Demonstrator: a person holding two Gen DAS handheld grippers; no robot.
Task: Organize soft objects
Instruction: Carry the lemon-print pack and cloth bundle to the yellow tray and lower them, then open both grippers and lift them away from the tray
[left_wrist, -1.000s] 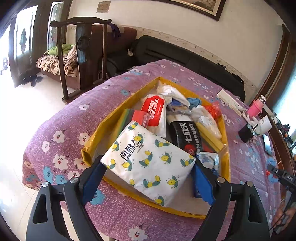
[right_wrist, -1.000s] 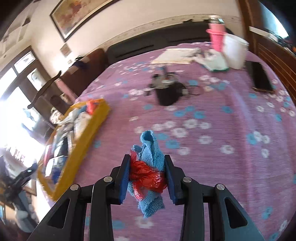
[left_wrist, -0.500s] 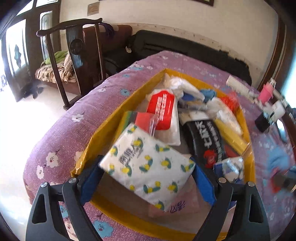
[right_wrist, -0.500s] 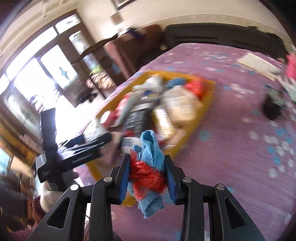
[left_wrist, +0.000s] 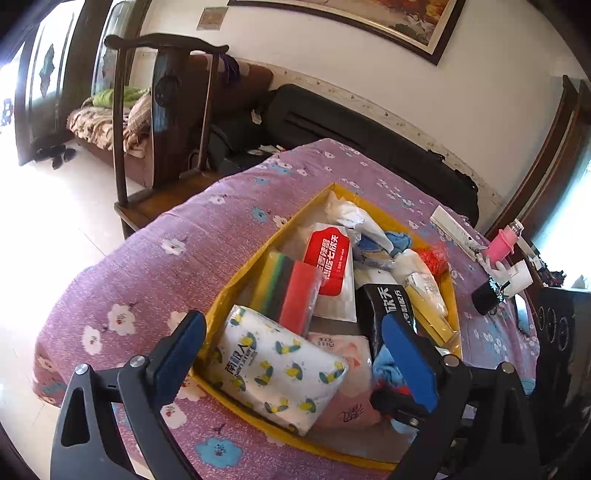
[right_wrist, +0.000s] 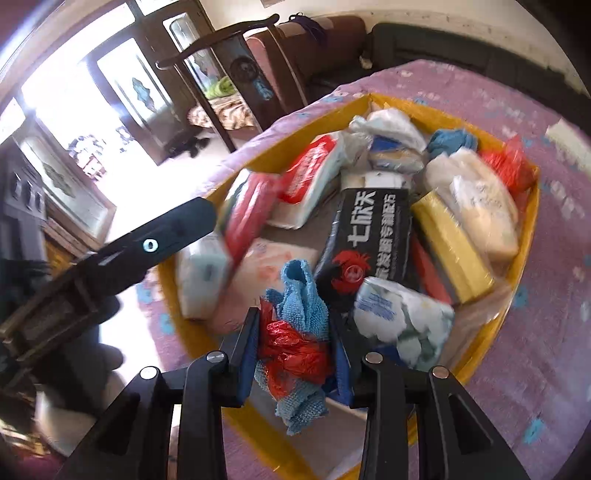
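A yellow tray (left_wrist: 236, 280) on the purple flowered tablecloth holds several soft packs. My left gripper (left_wrist: 295, 362) is open just above the tray's near end, and the lemon-print tissue pack (left_wrist: 280, 369) lies in the tray between its fingers, released. My right gripper (right_wrist: 295, 354) is shut on a blue cloth bundled with red plastic (right_wrist: 295, 332), held over the tray's (right_wrist: 524, 258) near end. That bundle also shows in the left wrist view (left_wrist: 388, 369) behind my right finger. The black pack (right_wrist: 365, 236) lies in the middle.
A dark wooden chair (left_wrist: 166, 110) stands beyond the table's left edge. A pink bottle (left_wrist: 498, 247), a white cup (left_wrist: 521, 277) and a black object (left_wrist: 484, 299) sit on the table right of the tray. A black bag lies behind.
My left gripper opened and the lemon-print tissue pack now lies in the tray. My right gripper swung from the open tablecloth to over the tray with the blue cloth bundle.
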